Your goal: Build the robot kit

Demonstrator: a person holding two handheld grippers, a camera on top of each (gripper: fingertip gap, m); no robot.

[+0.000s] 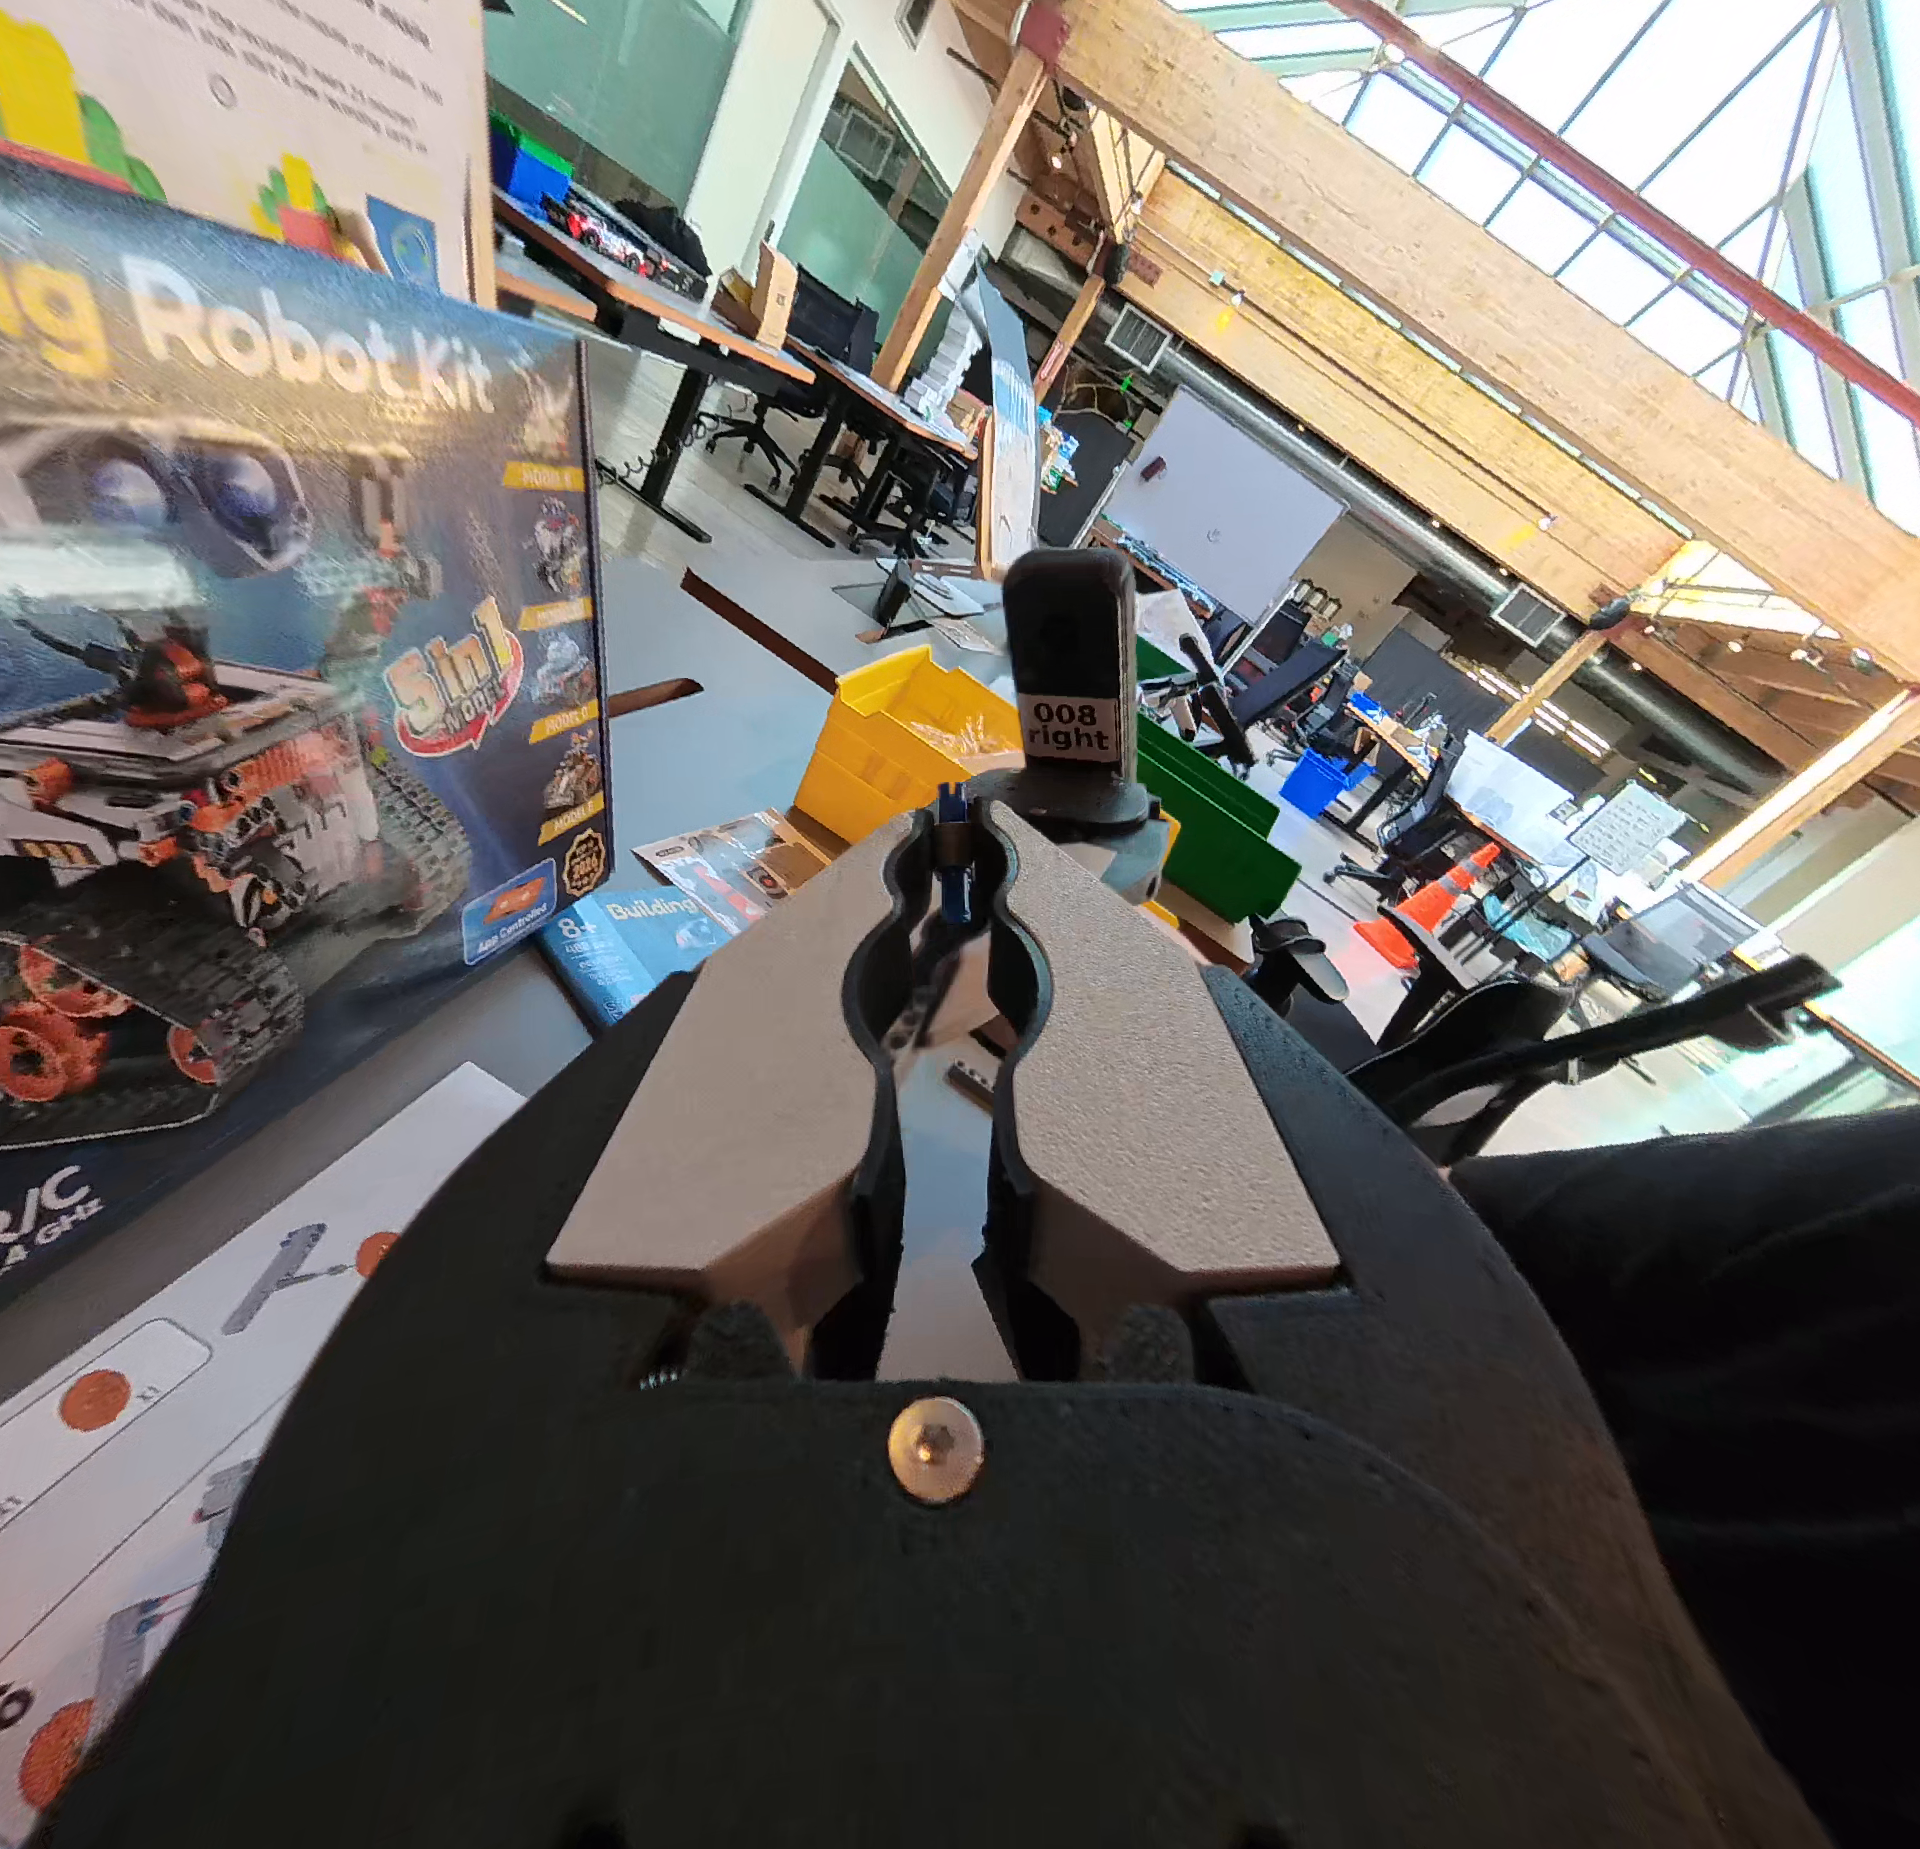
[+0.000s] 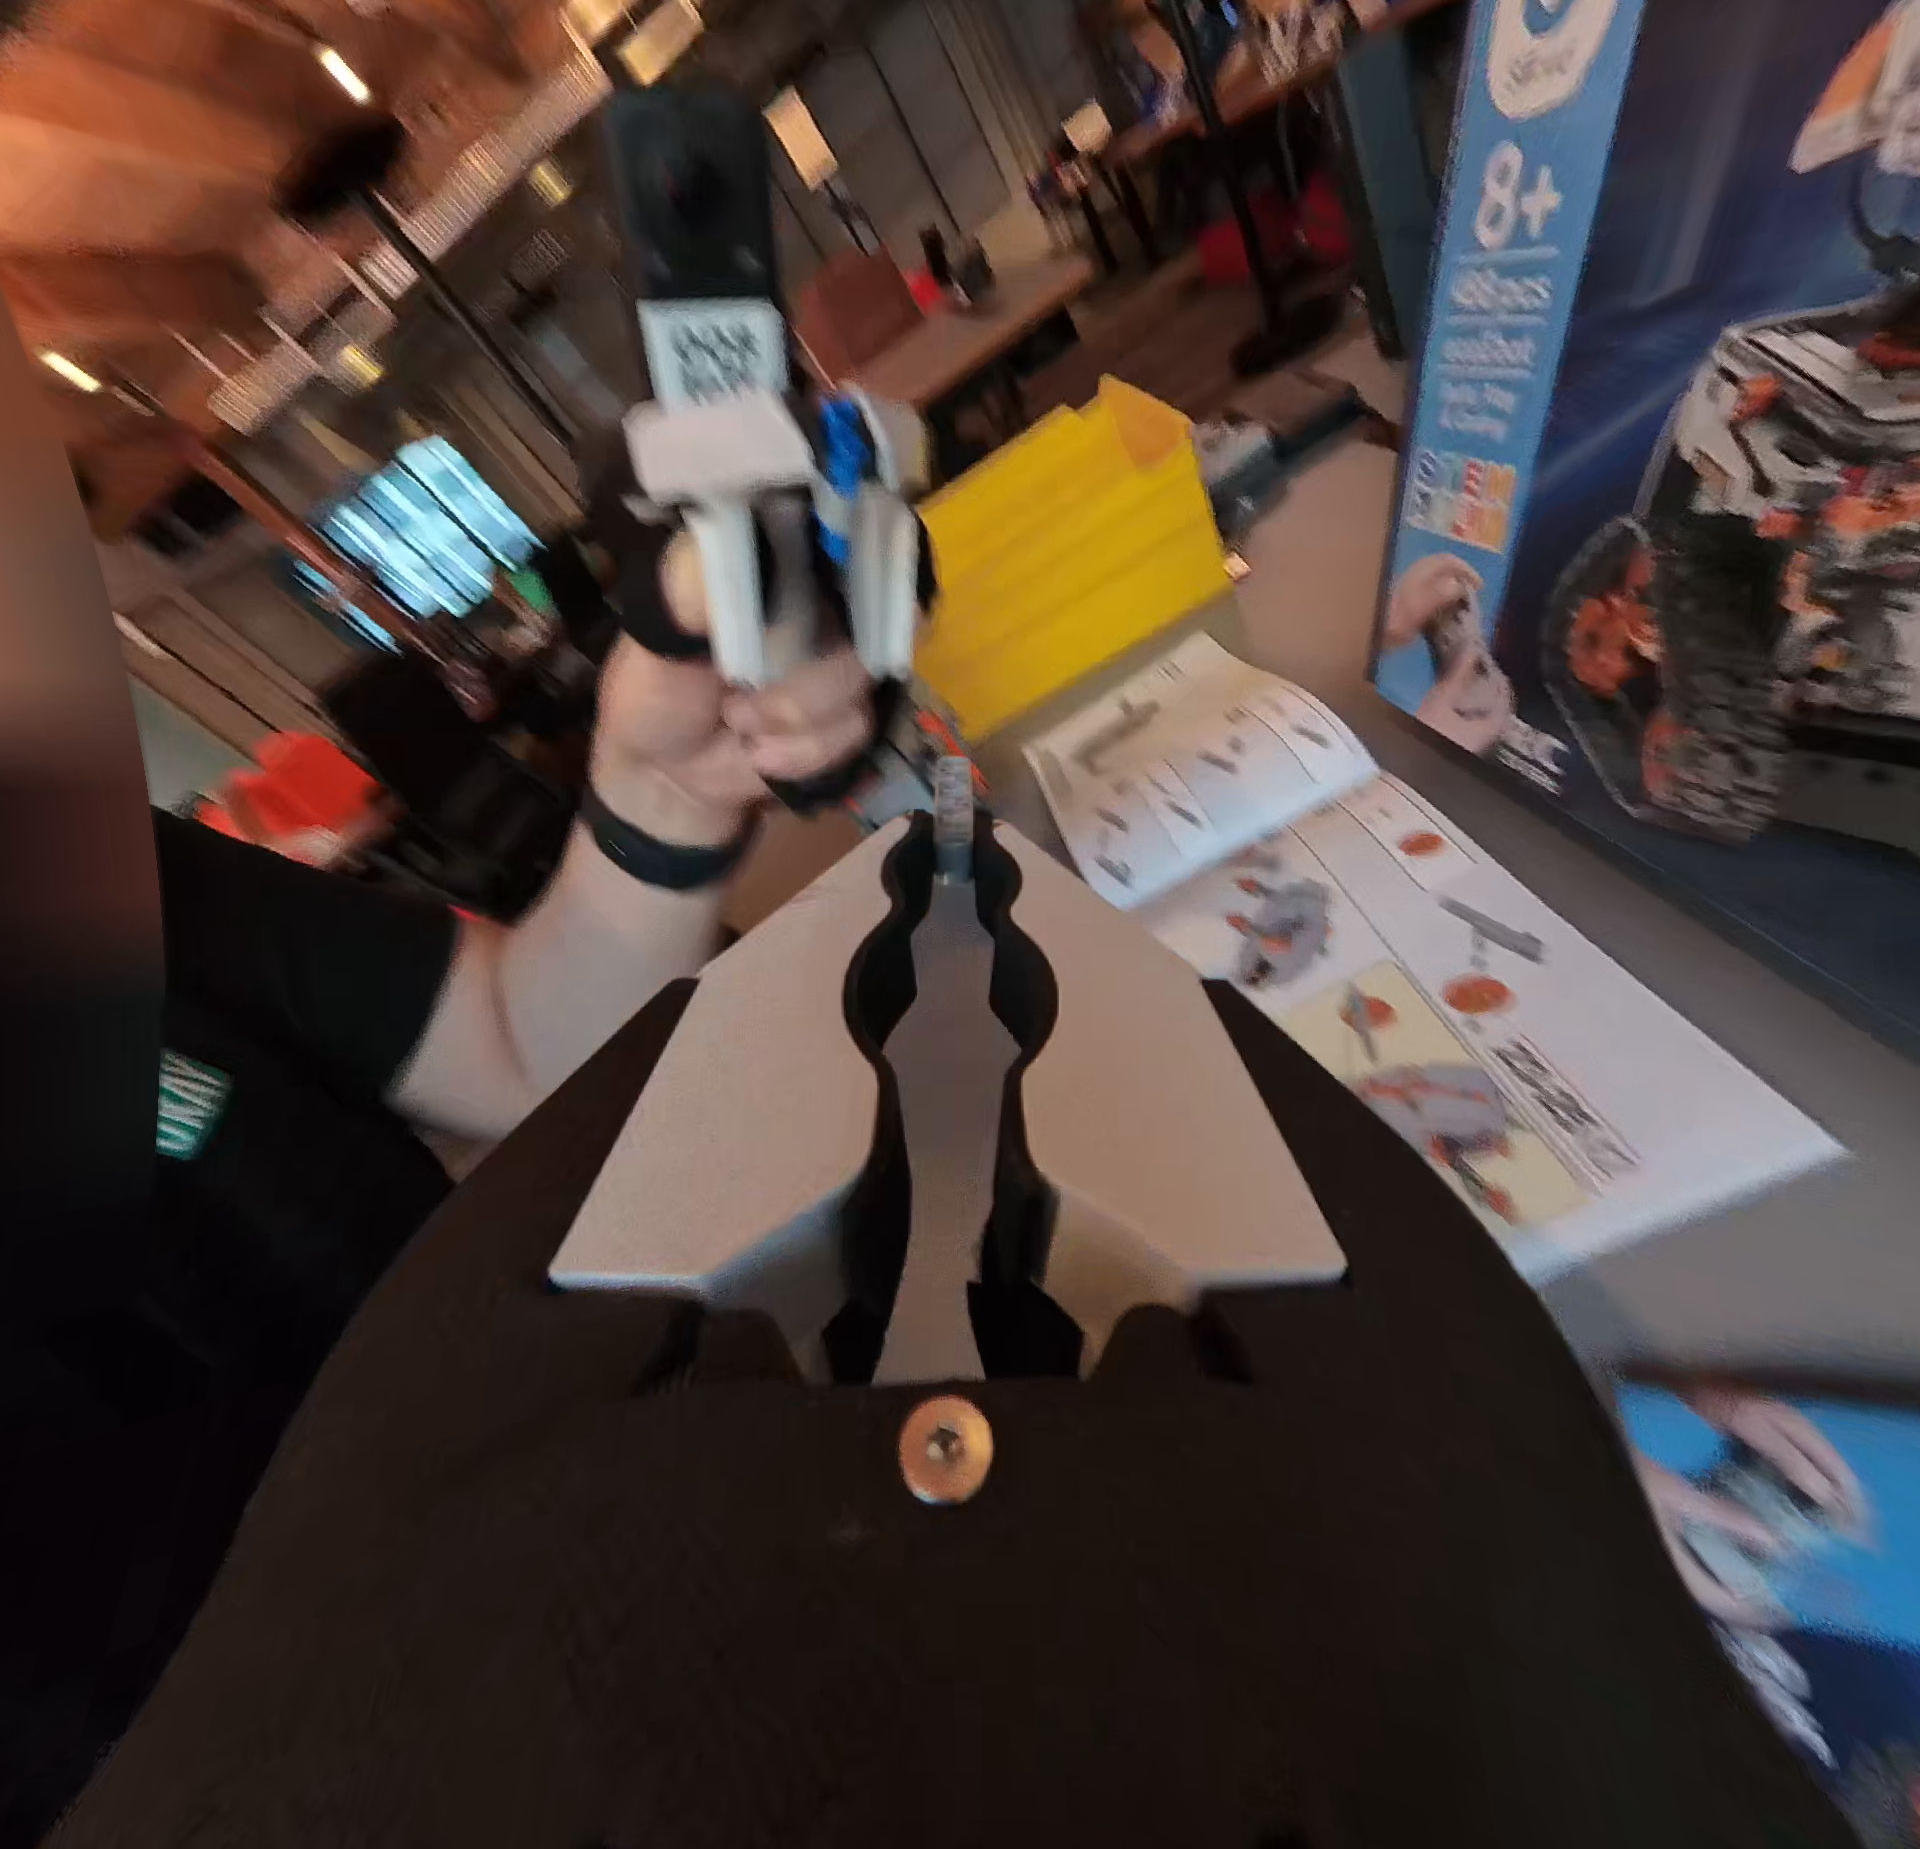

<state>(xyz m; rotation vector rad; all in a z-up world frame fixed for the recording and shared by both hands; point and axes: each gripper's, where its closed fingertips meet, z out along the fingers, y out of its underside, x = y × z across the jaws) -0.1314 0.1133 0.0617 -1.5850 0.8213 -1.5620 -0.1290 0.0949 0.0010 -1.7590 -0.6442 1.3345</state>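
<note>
Grey-fingered left tongs (image 1: 956, 869) pinch a blue peg (image 1: 952, 880); the right tongs (image 2: 951, 843) pinch a grey one (image 2: 952, 812). Beyond the tips sits a yellow bin (image 1: 899, 734), beside it a green bin (image 1: 1210, 823).

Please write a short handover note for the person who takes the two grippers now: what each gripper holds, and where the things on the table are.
Left gripper: shut on a small blue pin, raised above the table.
Right gripper: shut on a thin grey piece, also in the air; this view is blurred, so its exact shape is unclear.
The two grippers face each other.
On the table: yellow bin and green bin behind, kit box standing on one side, open manual lying flat.
Done and left: cannot tell; the two parts are held apart, not joined.
</note>
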